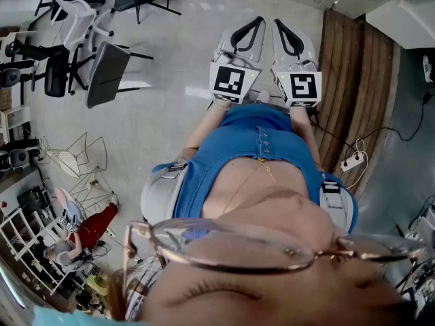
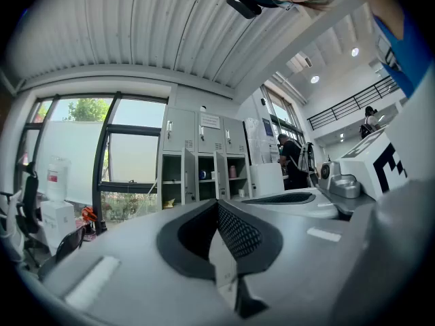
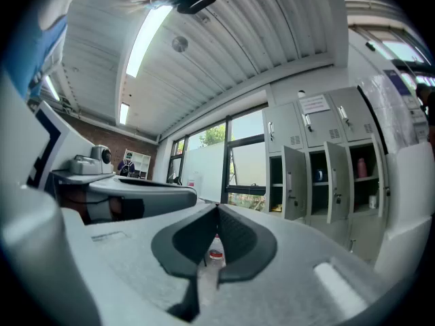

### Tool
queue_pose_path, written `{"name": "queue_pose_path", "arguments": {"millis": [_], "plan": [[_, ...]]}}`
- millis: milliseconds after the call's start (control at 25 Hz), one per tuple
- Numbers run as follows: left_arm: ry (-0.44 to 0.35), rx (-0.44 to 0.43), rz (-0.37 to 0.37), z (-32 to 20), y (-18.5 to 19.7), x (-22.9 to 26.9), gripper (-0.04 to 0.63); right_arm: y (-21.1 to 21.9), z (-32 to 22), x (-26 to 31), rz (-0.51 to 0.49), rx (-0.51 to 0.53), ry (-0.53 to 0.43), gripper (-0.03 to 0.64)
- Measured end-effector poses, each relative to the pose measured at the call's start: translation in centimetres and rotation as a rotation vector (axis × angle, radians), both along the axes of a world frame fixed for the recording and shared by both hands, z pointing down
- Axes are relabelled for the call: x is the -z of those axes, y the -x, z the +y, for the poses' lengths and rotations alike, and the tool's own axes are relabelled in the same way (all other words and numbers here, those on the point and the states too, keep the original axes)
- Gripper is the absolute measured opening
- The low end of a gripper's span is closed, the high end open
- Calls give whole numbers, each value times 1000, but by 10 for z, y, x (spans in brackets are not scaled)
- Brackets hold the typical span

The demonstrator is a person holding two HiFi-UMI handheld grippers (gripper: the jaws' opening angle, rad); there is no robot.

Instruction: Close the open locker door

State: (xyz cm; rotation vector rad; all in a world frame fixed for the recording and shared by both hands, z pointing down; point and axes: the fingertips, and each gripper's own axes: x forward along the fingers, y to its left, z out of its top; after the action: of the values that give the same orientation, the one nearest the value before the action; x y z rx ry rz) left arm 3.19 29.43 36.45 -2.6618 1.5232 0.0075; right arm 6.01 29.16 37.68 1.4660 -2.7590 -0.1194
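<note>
Locker doors (image 3: 293, 182) upright, swung out toward the room — left tool (image 2: 217, 204), right tool (image 3: 217, 209) both closed, empty

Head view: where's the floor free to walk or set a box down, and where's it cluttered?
Free: pale floor ahead-left of the left gripper, between the office chairs and the wooden boards. Crowded: wire racks and shelves at the left edge; power strip and cables beyond the boards.

No lettering can be read; a white notice (image 2: 209, 121) is seen on the lockers (image 2: 178, 129), too small to be made out.
</note>
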Motion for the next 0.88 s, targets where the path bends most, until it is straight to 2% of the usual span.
{"name": "queue_pose_path", "arguments": {"millis": [120,440,640,880], "plan": [[2,2,1,3,-11,-3,-2,-14,2,-2,-28,-6,0,0],[28,-6,44,-2,-20,-12,-2,-31,-1,-10,-26,-16,19,0],[29,-27,53,-30,-22,-12,-2,-32,-28,-11,-29,-22,22,0],[40,-54,60,-88,-10,-9,-2,-15,-83,-5,5,-41,2,0]]}}
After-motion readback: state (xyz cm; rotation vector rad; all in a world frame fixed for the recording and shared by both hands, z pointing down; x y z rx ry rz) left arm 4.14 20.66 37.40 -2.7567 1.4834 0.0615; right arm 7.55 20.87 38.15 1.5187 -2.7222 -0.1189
